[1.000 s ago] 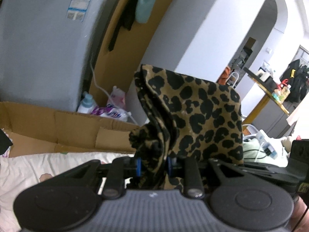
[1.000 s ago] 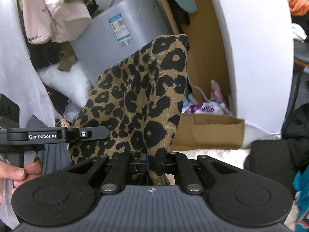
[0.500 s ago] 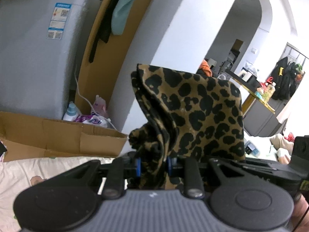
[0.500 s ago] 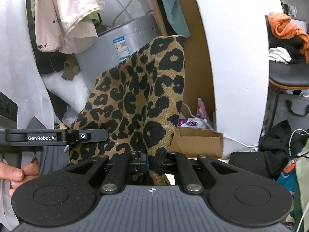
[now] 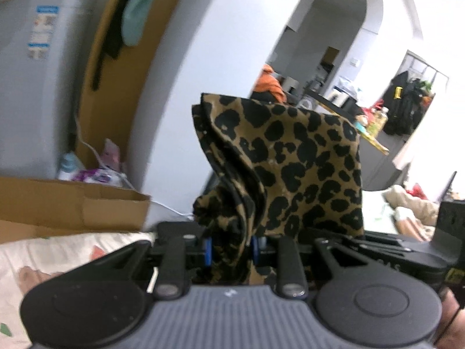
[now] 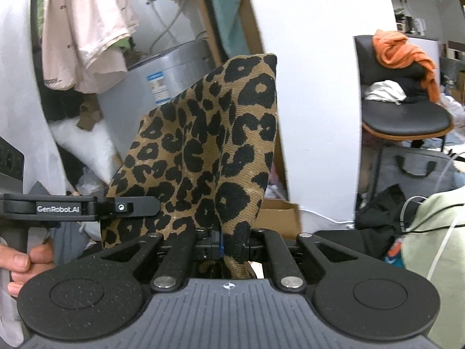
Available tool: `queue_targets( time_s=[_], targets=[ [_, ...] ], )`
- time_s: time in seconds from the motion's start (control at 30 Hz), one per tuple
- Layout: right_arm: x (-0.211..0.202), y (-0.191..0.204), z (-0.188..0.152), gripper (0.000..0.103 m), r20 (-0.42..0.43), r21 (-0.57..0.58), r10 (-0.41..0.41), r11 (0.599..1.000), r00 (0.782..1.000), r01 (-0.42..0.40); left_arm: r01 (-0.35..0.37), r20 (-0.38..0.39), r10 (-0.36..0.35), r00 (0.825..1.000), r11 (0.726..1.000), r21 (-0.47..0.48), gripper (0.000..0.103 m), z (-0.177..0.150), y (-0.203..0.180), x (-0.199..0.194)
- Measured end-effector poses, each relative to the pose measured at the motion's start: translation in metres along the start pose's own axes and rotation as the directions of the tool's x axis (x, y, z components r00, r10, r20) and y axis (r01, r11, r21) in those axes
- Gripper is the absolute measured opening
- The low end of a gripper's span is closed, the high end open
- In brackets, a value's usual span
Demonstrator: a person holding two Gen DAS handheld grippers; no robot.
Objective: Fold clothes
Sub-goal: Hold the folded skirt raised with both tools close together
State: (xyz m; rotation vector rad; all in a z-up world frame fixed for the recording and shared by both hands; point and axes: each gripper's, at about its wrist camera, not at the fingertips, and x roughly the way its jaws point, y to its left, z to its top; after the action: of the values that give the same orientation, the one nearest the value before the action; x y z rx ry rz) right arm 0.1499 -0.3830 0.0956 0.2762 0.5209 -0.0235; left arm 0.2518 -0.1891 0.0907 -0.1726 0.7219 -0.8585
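Tan, black-spotted leopard-print ribbed cloth [image 5: 293, 160] is up in the air, clear of any surface, pinched at two places. In the left wrist view a thick bunched fold of it sits between the left gripper [image 5: 229, 250]; jaws closed on that bunch, blue pads pressed to either side. Cloth stands up from the jaws as a flat panel with a creased left edge.

Right wrist view: the same leopard-print cloth [image 6: 209, 145] rises to a squared top corner; a thinner edge is clamped in the right gripper [image 6: 229, 247], jaws nearly together on it. At left of this view the other black handheld gripper body, lettered "GenRobot.AI", juts in level, with a person's hand [image 6: 20, 261] wrapped round its grip. Cloth spans between the two tools.

Surroundings, left view (somewhat blurred): pale patterned bedding [image 5: 58, 256] low at left, brown cardboard box [image 5: 72, 203] behind it, grey appliance with a blue-and-white label [image 5: 32, 72] beyond, white arched wall [image 5: 232, 43] in the middle, cluttered room through the arch.

Right view: pale shirts hanging [image 6: 87, 29] at top left, white pillow [image 6: 84, 142] below them, black round-seated chair [image 6: 407, 119] at right carrying an orange garment [image 6: 404, 52].
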Motion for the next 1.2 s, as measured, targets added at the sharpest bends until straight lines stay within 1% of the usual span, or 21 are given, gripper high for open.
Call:
queue_targets(
  time_s=[0.23, 0.5, 0.77, 0.9, 1.07, 1.2],
  targets=[
    [-0.011, -0.027, -0.009, 0.006, 0.002, -0.006, -0.029, 1.000, 1.000, 0.029, 0.041, -0.024, -0.041, 0.999, 0.999, 0.007, 0.026, -0.009, -0.009, 0.026],
    [0.005, -0.062, -0.013, 0.006, -0.013, 0.000, -0.076, 0.997, 0.997, 0.076, 0.073, -0.058, -0.072, 0.996, 0.997, 0.013, 0.026, -0.014, -0.011, 0.068],
    [0.047, -0.104, -0.021, 0.006, -0.043, 0.018, -0.097, 0.995, 0.994, 0.097, 0.069, -0.099, -0.067, 0.993, 0.997, 0.018, 0.026, -0.019, 0.002, 0.123],
    [0.072, -0.129, -0.028, 0.006, -0.062, 0.031, -0.104, 0.994, 0.993, 0.106, 0.075, -0.121, -0.074, 0.990, 0.997, 0.003, 0.026, -0.026, 0.012, 0.156],
    [0.108, -0.161, -0.039, 0.006, -0.104, 0.019, -0.135, 0.990, 0.985, 0.137, 0.084, -0.161, -0.083, 0.983, 0.996, 0.001, 0.026, -0.039, 0.024, 0.203],
    [0.139, -0.188, -0.049, 0.006, -0.136, 0.010, -0.152, 0.988, 0.979, 0.155, 0.096, -0.182, -0.098, 0.978, 0.995, -0.022, 0.026, -0.053, 0.039, 0.242]
  ],
)
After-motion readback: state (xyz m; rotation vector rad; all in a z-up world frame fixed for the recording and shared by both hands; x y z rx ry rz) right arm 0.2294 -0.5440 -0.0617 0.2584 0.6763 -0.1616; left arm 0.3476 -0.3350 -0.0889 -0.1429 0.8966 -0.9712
